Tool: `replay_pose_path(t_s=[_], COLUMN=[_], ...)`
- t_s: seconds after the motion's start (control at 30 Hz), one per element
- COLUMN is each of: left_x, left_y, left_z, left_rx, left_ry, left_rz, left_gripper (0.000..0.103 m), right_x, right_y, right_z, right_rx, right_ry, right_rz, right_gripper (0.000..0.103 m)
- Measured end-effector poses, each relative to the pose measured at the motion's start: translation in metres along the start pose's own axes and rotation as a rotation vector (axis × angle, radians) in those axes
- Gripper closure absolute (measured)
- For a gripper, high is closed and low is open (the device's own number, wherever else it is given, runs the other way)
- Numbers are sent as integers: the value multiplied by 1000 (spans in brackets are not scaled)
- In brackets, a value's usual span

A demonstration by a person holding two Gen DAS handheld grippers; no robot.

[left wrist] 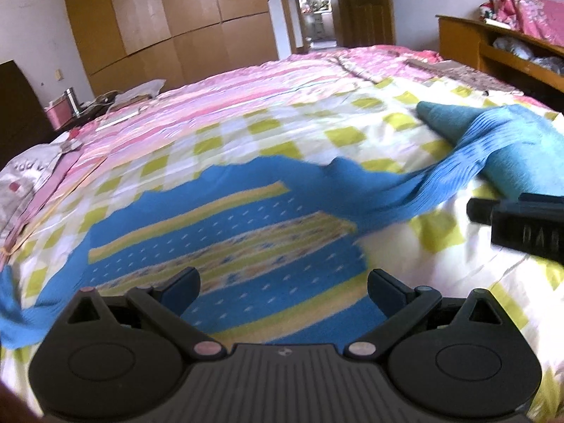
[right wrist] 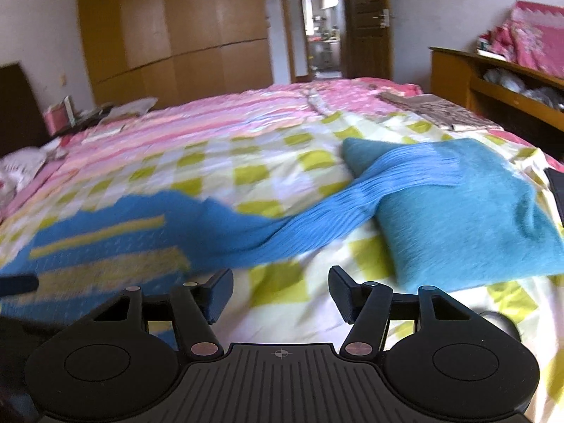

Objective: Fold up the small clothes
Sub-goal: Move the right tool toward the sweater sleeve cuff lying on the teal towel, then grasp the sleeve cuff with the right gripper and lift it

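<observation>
Blue sweater [left wrist: 225,243] flat on checked bedspread [left wrist: 440,232]

Bedrm: wardrobe [left wrist: 169,17], open doorway [left wrist: 315,3]

The sweater [right wrist: 105,232] is motion-blurred, its pattern unreadable; the folded teal garment [left wrist: 521,162] is cut off by the left view's right edge.

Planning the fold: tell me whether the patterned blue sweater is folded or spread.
Spread: the sweater lies flat, one sleeve stretched across the teal garment.
</observation>
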State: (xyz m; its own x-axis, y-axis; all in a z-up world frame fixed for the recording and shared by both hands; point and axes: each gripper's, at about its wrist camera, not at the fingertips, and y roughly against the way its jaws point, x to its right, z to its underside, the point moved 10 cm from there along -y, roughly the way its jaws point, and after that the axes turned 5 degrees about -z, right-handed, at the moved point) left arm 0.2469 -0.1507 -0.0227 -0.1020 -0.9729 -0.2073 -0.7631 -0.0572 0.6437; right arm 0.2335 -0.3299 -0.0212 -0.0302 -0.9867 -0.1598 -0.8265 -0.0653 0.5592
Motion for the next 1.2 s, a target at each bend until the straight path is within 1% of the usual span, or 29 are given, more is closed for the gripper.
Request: replay_pose_path(t_s=[0.2, 0.37, 0.47, 0.63, 0.8, 0.87, 0.93, 1.0, 1.07, 1.17, 1.2], left_x=[15, 23, 25, 25, 21, 19, 18, 17, 16, 14, 12], left_y=[-5, -9, -12, -17, -22, -23, -24, -24, -26, -27, -28], left_z=[-15, -19, -18, -15, -15, -15, -15, -14, -13, -11, -10], left_rx=[33, 52, 55, 51, 43, 41, 40, 39, 34, 30, 27], left_ry=[-3, -2, -2, -1, 27, 39, 47, 50, 52, 57, 61], left_rz=[32, 49, 58, 67, 77, 81, 85, 88, 89, 89, 89], left_gripper=[0, 0, 0, 0, 0, 0, 0, 0, 0, 0, 0], right_x=[50, 88, 102, 122, 134, 136, 139, 142, 148, 155, 158], right_y=[-6, -19, -27, -44, -55, -54, -53, -54, -57, -60, -61], right_z=[-30, -48, -53, -55, -59, -61, -62, -63, -63, -63, -62], right_rx=[45, 66, 68, 64, 85, 99, 116, 122, 127, 140, 143], right_ry=[-146, -292, -348, -502, -604, -614, -620, -652, -694, -747, -772], right_rz=[32, 25, 31, -17, -36, -32, -17, -31, -47, -62, -69], right_gripper=[44, 44, 44, 44, 43, 46, 63, 70, 72, 80, 84])
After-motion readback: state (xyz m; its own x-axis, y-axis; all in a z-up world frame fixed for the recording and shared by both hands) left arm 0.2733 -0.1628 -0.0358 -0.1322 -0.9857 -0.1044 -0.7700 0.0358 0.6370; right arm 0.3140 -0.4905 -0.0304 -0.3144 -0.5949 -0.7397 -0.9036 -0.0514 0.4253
